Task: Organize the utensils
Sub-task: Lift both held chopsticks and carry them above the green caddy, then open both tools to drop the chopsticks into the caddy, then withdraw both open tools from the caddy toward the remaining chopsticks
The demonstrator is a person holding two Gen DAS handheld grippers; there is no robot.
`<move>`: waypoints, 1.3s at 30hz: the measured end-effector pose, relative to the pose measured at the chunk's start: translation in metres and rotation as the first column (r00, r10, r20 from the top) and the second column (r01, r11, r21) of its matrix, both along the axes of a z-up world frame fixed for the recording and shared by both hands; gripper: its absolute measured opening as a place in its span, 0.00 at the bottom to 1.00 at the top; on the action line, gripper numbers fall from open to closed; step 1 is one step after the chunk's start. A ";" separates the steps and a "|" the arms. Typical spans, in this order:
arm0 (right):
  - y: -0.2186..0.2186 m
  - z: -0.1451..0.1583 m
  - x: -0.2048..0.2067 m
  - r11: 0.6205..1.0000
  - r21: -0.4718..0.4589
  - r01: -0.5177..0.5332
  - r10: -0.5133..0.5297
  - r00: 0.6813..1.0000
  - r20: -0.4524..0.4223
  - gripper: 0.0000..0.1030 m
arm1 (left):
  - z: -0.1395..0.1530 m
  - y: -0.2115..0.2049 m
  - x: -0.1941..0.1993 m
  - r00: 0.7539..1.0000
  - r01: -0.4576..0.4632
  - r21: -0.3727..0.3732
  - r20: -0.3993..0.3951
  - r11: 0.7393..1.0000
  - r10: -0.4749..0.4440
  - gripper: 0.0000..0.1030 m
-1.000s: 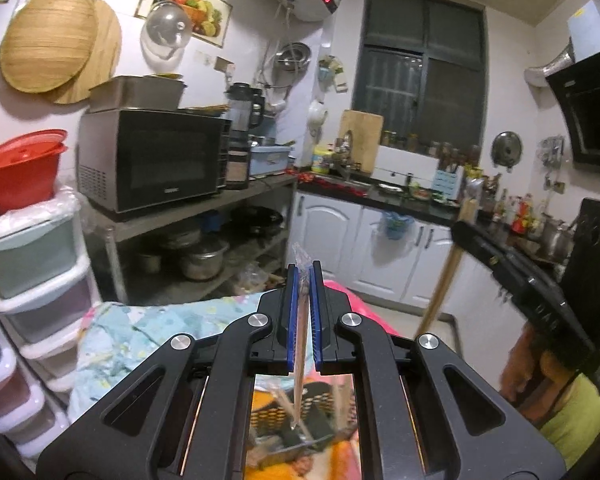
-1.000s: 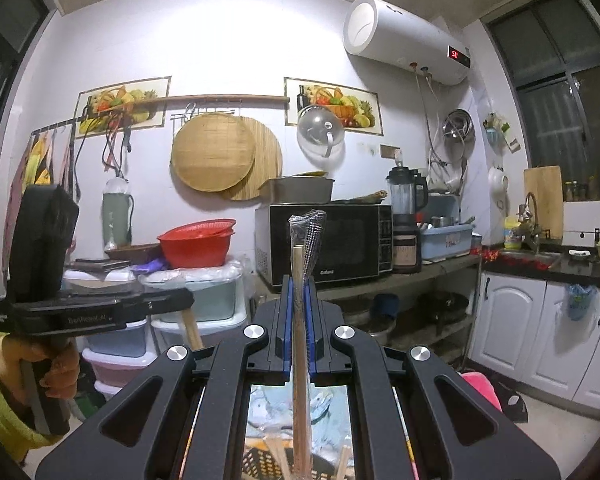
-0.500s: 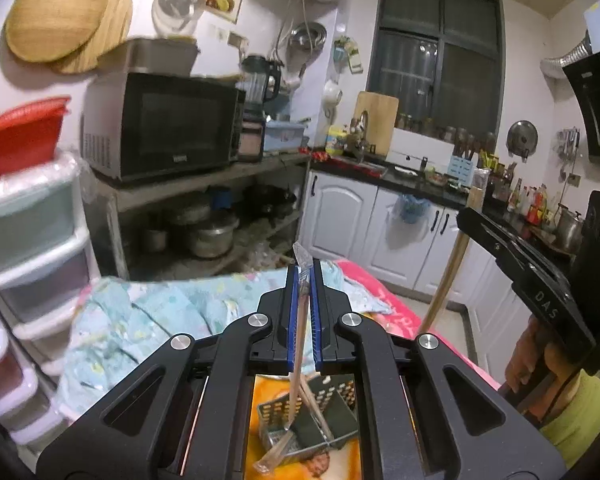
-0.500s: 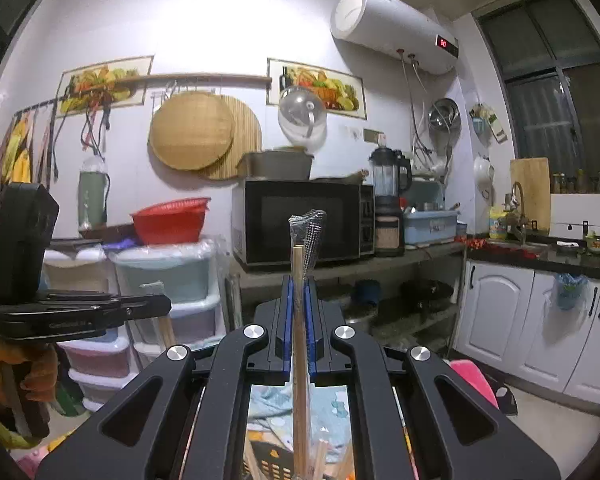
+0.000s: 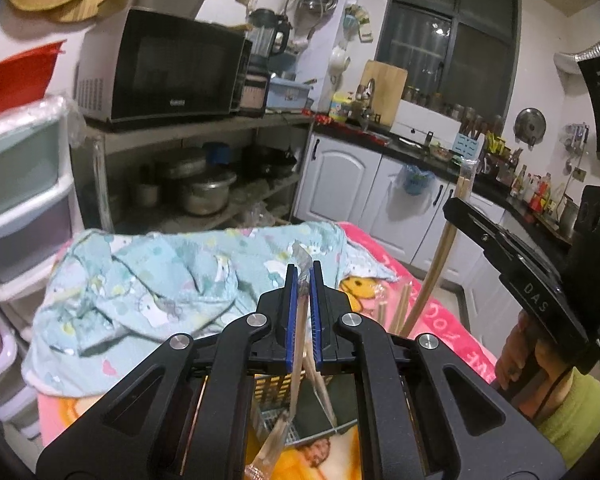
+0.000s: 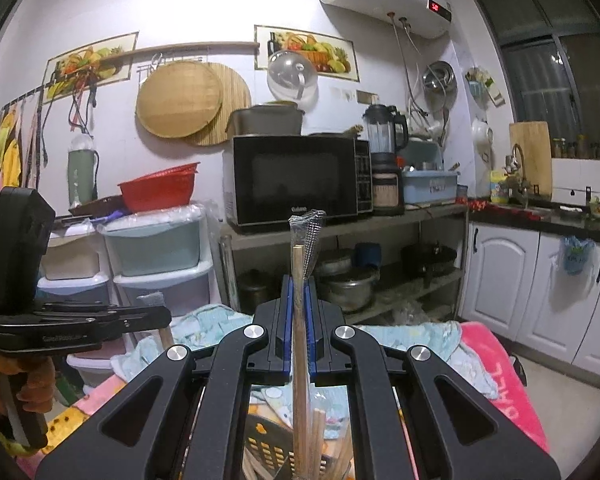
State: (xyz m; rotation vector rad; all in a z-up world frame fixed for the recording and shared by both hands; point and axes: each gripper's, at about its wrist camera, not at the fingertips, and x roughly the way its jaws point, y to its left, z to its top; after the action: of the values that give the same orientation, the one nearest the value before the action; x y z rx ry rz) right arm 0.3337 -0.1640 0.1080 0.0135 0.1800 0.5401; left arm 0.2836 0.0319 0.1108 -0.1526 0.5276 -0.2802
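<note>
Left gripper [image 5: 303, 280] has pitched down since 1.0 s ago; jaws clamp wrapped chopsticks [image 5: 296, 344]. Right gripper [image 6: 300, 288] likewise grips a wrapped pair [image 6: 300, 320] over the basket [image 6: 268, 448]; blue cloth [image 5: 160, 280] behind.

A bed covered by a pink blanket [image 5: 432, 312] fills the lower middle of the left wrist view (its lettered edge shows at lower right in the right wrist view). A crumpled pale blue printed cloth [image 5: 172, 284] lies on it at centre left. A dark slotted utensil basket [image 5: 284, 392] sits on it at bottom centre, partly hidden.
</note>
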 end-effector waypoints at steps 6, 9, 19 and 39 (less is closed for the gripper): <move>0.001 -0.018 0.007 1.000 0.006 -0.001 0.002 0.999 -0.045 0.06 | -0.012 -0.002 0.001 1.000 0.008 0.012 -0.023 1.000 -0.008 0.03; 0.003 -0.024 0.008 1.000 -0.001 0.002 -0.002 0.997 -0.077 0.16 | -0.017 -0.002 0.001 0.999 0.011 0.016 -0.036 1.000 -0.011 0.18; -0.005 -0.026 -0.005 1.000 0.005 0.020 -0.019 0.991 -0.130 0.49 | -0.013 0.006 -0.013 1.000 -0.015 0.009 -0.026 1.000 0.016 0.67; -0.008 -0.032 -0.055 0.995 -0.104 -0.004 -0.017 0.980 -0.199 0.66 | -0.009 0.035 -0.058 0.992 -0.123 -0.014 -0.025 0.992 0.123 0.90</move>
State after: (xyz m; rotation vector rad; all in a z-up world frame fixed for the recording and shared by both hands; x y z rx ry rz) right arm 0.2789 -0.1718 0.0760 -0.0332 0.4036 0.5219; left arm 0.2256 0.0673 0.1019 -0.2030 0.5381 -0.1627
